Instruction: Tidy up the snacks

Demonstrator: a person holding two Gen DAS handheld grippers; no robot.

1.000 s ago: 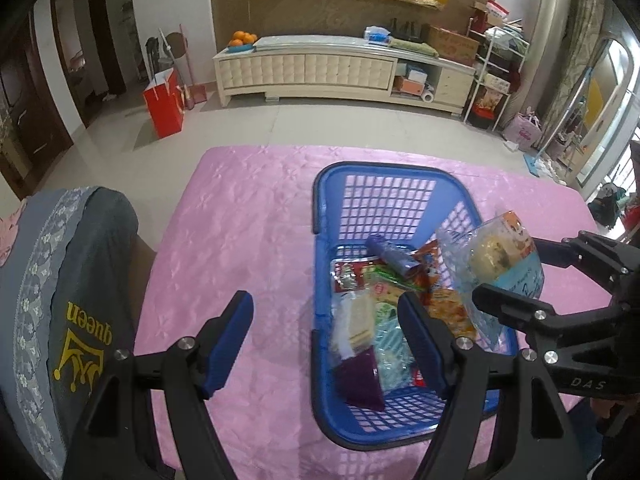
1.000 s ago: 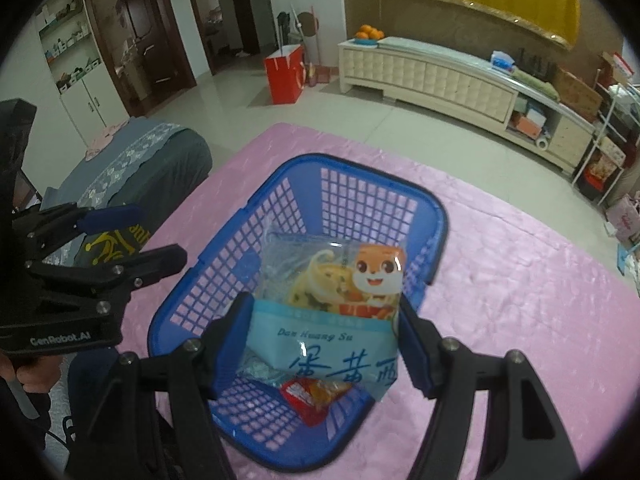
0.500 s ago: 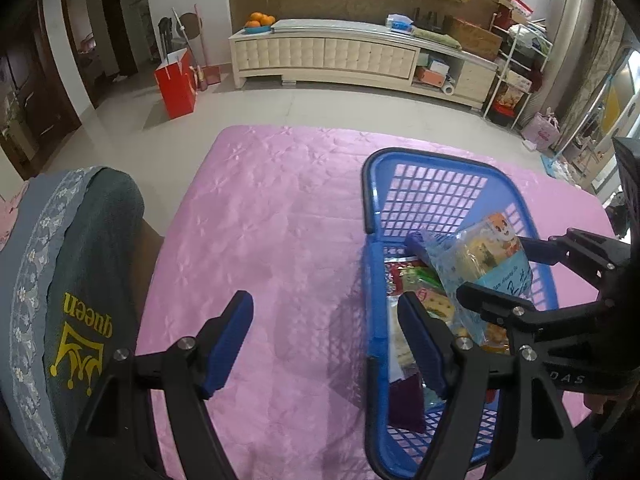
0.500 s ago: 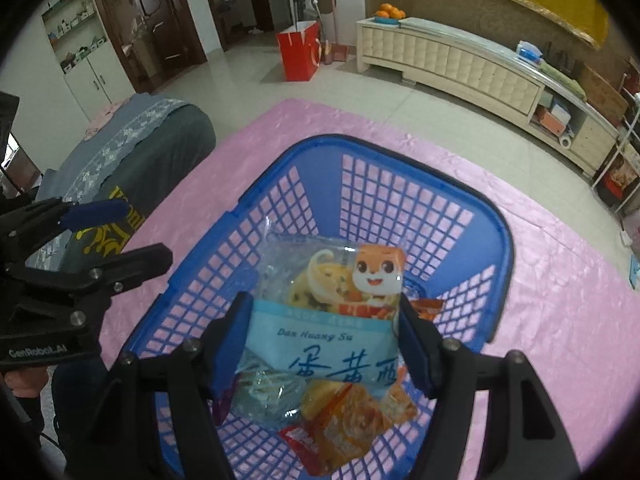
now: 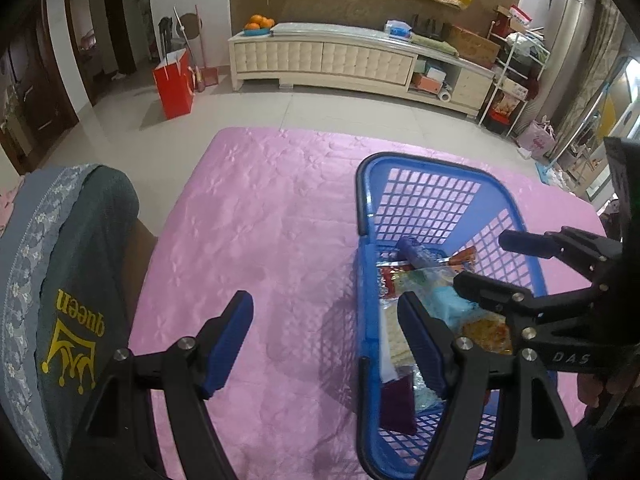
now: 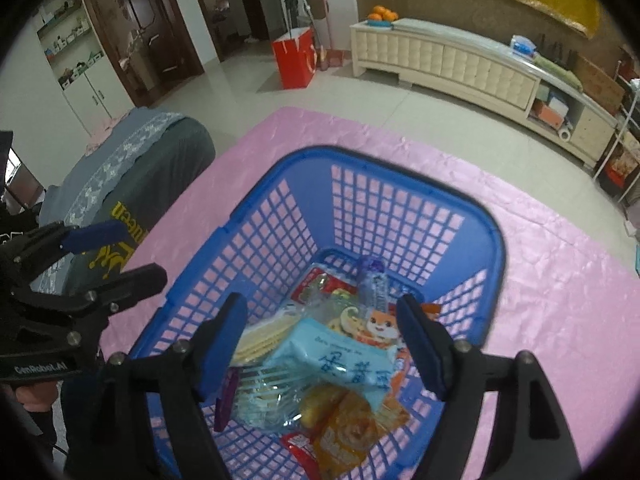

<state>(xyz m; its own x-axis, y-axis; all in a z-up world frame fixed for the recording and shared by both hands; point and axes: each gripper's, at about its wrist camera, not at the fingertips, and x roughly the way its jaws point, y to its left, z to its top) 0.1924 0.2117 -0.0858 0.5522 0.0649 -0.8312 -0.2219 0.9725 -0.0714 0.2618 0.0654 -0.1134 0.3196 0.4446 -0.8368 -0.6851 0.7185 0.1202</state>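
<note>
The light-blue snack packet (image 6: pixel 344 356) is seen lying on the other snacks in the blue basket (image 6: pixel 400 216), between the right gripper (image 6: pixel 320 344) pads but untouched. Its jaws are opening, nothing gripped. The left gripper (image 5: pixel 326 334) is held open and empty over the pink tablecloth (image 5: pixel 260 220), left of the basket.

Blue lattice-walled plastic basket (image 6: pixel 400 208) sitting on shiny, quilted pink cloth (image 5: pixel 260 232); glossy, crinkled film snack packets (image 6: pixel 344 360) lying inside; matt black plastic gripper arms bearing blue pads (image 6: pixel 222 344).
</note>
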